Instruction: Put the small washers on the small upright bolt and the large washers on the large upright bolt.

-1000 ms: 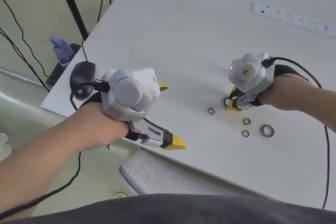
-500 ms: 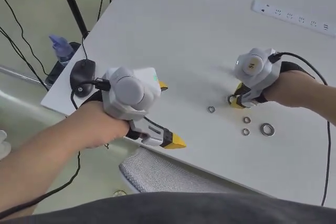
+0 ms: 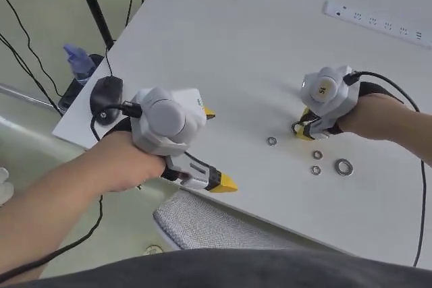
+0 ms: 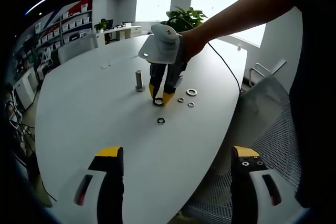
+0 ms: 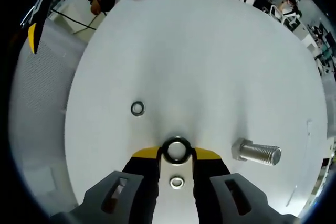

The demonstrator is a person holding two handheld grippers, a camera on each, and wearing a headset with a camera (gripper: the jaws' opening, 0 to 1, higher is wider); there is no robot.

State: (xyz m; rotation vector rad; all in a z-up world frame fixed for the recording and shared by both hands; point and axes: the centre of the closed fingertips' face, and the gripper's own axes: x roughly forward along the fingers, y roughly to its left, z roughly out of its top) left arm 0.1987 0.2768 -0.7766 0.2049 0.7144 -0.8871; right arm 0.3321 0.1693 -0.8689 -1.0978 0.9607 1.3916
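The right gripper [image 5: 176, 154] has its yellow-tipped jaws drawn in narrow and pinching a large dark steel washer [image 5: 176, 139] by its rim. The ring lies flat between the tips at the surface of the white table [image 5: 199, 51]; whether it is lifted off the table cannot be told. Just to one side of those jaws stands a silver threaded bolt [image 5: 257, 153], which the left gripper view shows upright [image 4: 139, 81] on its head, near the held washer but apart from it. On the opposite side, a little further out, a small silver washer [image 5: 137, 108] lies flat on the table. In the head view the right gripper [image 3: 300, 133] points down at the table, with a second small washer [image 3: 317, 156], a third small washer [image 3: 315, 170] and a large silver washer [image 3: 344, 167] lying loose close beside it, toward the person. The left gripper [image 3: 216, 146] hangs over the near table edge, well apart from the washers, its jaws spread wide with nothing between them. A white power strip [image 3: 378, 23] lies at the far side of the table, and a grey mesh chair [image 3: 216, 224] sits below the near edge.
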